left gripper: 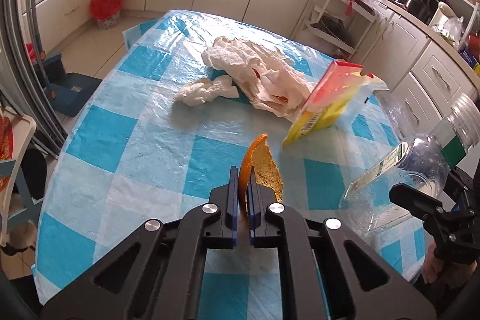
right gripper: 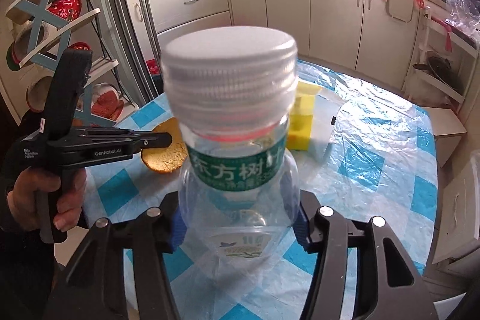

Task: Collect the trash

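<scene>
Nearest to the left wrist camera, the left gripper (left gripper: 243, 188) is closed almost fully on a piece of orange peel (left gripper: 260, 167). The thin peel stands on its edge between the two blue pads, so a narrow grip is enough to keep it off the table.

The right gripper (right gripper: 237, 225) holds an empty clear plastic bottle (right gripper: 237, 158) by its body, with the jaws about half open because the bottle is wide. The white cap points away from the camera, and the bottle looks lifted above the table. A hand (right gripper: 45, 194) on the handle of the left gripper is seen at the left side of the right wrist view.

Further on the checked blue tablecloth (left gripper: 120, 122) lie a tilted yellow and red carton (left gripper: 324, 98), then crumpled paper towels (left gripper: 249, 71) beside it; these are still to collect. Far behind, on the floor near the cabinets, stands a bin with a red bag (left gripper: 106, 6), probably the place for the trash.
</scene>
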### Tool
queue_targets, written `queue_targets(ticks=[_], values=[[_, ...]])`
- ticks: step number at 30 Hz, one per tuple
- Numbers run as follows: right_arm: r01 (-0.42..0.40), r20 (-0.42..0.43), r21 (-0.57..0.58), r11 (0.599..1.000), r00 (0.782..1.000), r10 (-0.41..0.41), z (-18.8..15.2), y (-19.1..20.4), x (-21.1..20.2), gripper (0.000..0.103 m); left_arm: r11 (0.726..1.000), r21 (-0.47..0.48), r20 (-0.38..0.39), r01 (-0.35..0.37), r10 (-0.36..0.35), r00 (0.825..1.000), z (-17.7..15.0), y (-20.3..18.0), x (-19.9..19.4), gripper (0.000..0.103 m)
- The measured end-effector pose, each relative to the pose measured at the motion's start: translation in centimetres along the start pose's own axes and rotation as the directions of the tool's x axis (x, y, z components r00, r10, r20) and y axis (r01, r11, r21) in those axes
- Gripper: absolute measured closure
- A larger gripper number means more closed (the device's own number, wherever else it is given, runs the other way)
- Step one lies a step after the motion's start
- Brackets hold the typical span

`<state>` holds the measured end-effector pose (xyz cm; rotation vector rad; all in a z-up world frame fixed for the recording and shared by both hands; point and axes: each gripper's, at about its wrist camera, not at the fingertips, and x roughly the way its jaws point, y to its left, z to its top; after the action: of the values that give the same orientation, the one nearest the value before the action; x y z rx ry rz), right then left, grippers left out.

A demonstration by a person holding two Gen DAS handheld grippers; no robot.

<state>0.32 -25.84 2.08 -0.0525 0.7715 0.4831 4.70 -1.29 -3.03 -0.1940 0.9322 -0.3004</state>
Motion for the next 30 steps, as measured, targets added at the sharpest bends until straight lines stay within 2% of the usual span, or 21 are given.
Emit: queue_targets(ticks=[2, 4, 6, 9, 14, 15, 16, 17, 18, 23, 26, 30], values=[[0.005, 0.022, -0.013, 1.000, 1.000, -0.005, -0.1, 0.3, -0.8, 0.047, 1.000, 0.008, -0.019, -0.001, 0.001, 1.000, -0.4, -0.3, 0.1, 0.094], [0.014, 0.036, -0.021, 1.000, 0.999, -0.013, -0.4, 0.4, -1.4, 0.047, 1.000, 0.011, -0.025, -0.019, 0.019, 1.000, -0.7, -0.5, 0.1, 0.058], [0.026, 0.035, -0.018, 1.000, 0.999, -0.025, -0.7, 0.1, -1.6, 0.047, 0.999, -0.006, -0.002, -0.048, 0.048, 0.999, -0.7, -0.3, -0.1, 0.044], [0.039, 0.038, -0.008, 0.999, 0.999, -0.039, -0.8, -0.2, -1.7, 0.039, 0.999, -0.022, -0.002, -0.045, 0.045, 0.999, -0.6, 0.2, -0.1, 0.043], [0.047, 0.024, -0.005, 0.999, 0.999, -0.047, -0.9, -0.2, -1.2, 0.035, 0.998, -0.014, -0.012, -0.055, 0.054, 0.998, -0.9, 0.3, 0.6, 0.043], [0.045, 0.016, -0.006, 0.999, 0.999, -0.045, -0.9, -0.1, -1.0, 0.039, 0.999, -0.008, -0.014, -0.047, 0.047, 0.999, -0.8, 0.2, 0.6, 0.050], [0.031, 0.008, -0.009, 0.999, 0.999, -0.031, -1.0, 0.0, -0.9, 0.047, 0.999, -0.001, -0.022, -0.039, 0.039, 0.999, -0.8, 0.1, 0.7, 0.076], [0.035, 0.004, -0.007, 0.999, 0.999, -0.035, -0.9, 0.0, -0.8, 0.047, 0.999, 0.010, -0.036, -0.035, 0.035, 0.999, -0.8, -0.1, 1.0, 0.091], [0.024, 0.004, -0.003, 1.000, 1.000, -0.024, -0.9, 0.0, -0.9, 0.048, 0.999, 0.023, -0.039, -0.028, 0.029, 0.999, -0.9, -0.3, 1.0, 0.098], [0.020, 0.051, 0.026, 0.999, 0.998, -0.021, -0.8, -0.6, -2.7, 0.048, 0.999, 0.045, 0.027, -0.010, 0.008, 1.000, -0.7, -1.6, -0.5, 0.099], [0.050, 0.077, 0.044, 0.998, 0.996, -0.054, -1.0, -1.3, -3.8, 0.048, 0.999, 0.038, 0.055, 0.023, -0.025, 0.998, -0.5, -2.0, -1.4, 0.099], [0.108, 0.105, 0.083, 0.991, 0.988, -0.117, -1.5, -2.5, -5.4, 0.048, 0.998, 0.058, 0.080, 0.033, -0.038, 0.996, -0.4, -3.2, -2.1, 0.099]])
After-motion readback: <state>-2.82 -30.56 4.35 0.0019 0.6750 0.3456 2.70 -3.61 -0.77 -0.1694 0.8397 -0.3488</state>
